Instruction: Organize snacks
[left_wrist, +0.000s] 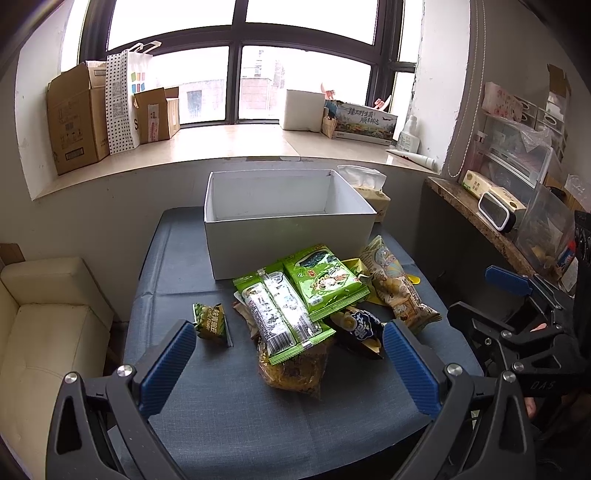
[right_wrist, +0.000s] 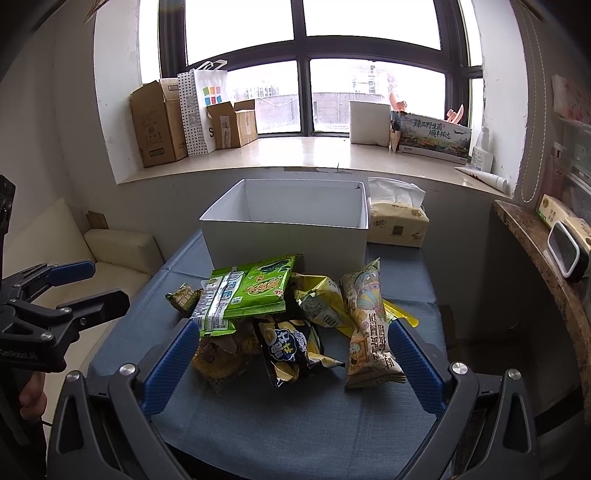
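White box is sitting open-topped on the blue-grey table, at the far side by the window wall. Snack pile is lying just in front of the box: green seaweed pack resting on top, long green-and-white pack leaning beside it, dark chip bag and cream popcorn bag nearer the camera, yellow bag underneath. Small green packet is lying apart, left of the pile. Tissue pack is sitting right of the box. Left gripper is hovering over the near pile, tongs wide apart, holding nothing. Right gripper is doing likewise, tongs apart, nothing between.
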